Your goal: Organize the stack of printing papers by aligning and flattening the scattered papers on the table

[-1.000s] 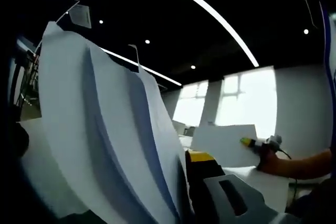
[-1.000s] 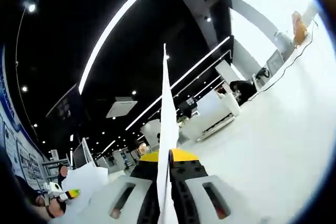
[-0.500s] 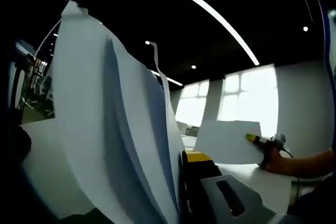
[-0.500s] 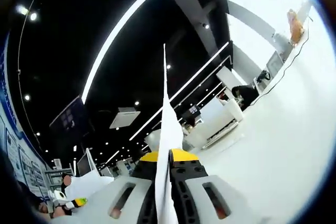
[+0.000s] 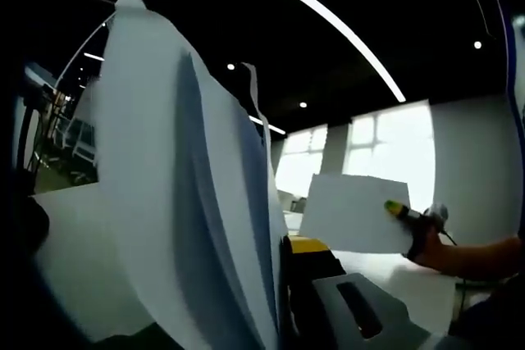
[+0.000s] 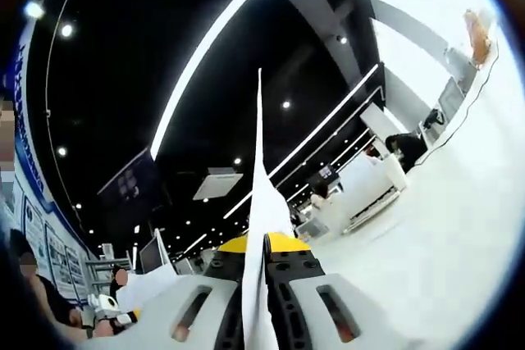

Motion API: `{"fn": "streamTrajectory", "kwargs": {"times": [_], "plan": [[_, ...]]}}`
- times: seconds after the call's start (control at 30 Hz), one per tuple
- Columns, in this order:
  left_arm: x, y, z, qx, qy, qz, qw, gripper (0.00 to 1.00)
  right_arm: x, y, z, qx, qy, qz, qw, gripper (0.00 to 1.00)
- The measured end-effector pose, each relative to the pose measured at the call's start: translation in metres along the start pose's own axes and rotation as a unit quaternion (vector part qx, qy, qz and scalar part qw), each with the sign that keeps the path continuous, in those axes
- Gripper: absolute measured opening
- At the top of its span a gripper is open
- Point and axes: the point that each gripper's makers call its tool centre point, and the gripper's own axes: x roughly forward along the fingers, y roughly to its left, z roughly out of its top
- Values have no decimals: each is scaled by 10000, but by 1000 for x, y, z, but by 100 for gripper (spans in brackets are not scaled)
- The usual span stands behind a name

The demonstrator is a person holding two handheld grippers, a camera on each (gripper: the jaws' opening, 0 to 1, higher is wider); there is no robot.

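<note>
Jaws of the left gripper (image 5: 289, 284) pinch a bunch of papers (image 5: 176, 194) that fan up across the left half of the left gripper view. Jaws of the right gripper (image 6: 264, 284) squeeze one sheet (image 6: 258, 227), seen edge-on, rising up the middle of the right gripper view. At the right of the left gripper view, that same sheet shows flat and white, held by a hand (image 5: 426, 243). White surface (image 6: 435, 227) lies at the right behind.
</note>
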Motion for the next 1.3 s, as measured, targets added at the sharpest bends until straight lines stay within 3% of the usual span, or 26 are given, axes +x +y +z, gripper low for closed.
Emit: {"fn": "streamTrajectory", "kwargs": {"times": [0.27,0.43,0.63,0.9,1.03,1.13,1.3], "plan": [[0,1,0,-12,-11,21,10000,8,15,24,3,275,-164,199,9993,0],[0,1,0,-10,0,20,10000,8,22,58,10,528,-362,611,9961,0],[0,1,0,-14,-11,15,10000,8,27,83,14,640,-368,895,9932,0],[-1,0,1,-39,-25,-11,10000,8,29,109,0,697,-233,1016,9921,0],[-1,1,1,-72,-47,-21,10000,8,33,133,-14,510,-99,1101,9926,0],[-1,1,2,-78,-50,-26,10000,8,36,126,-12,473,-48,1191,9917,0],[-1,1,1,-79,-49,-27,10000,8,39,136,5,624,-177,1477,9869,0]]}}
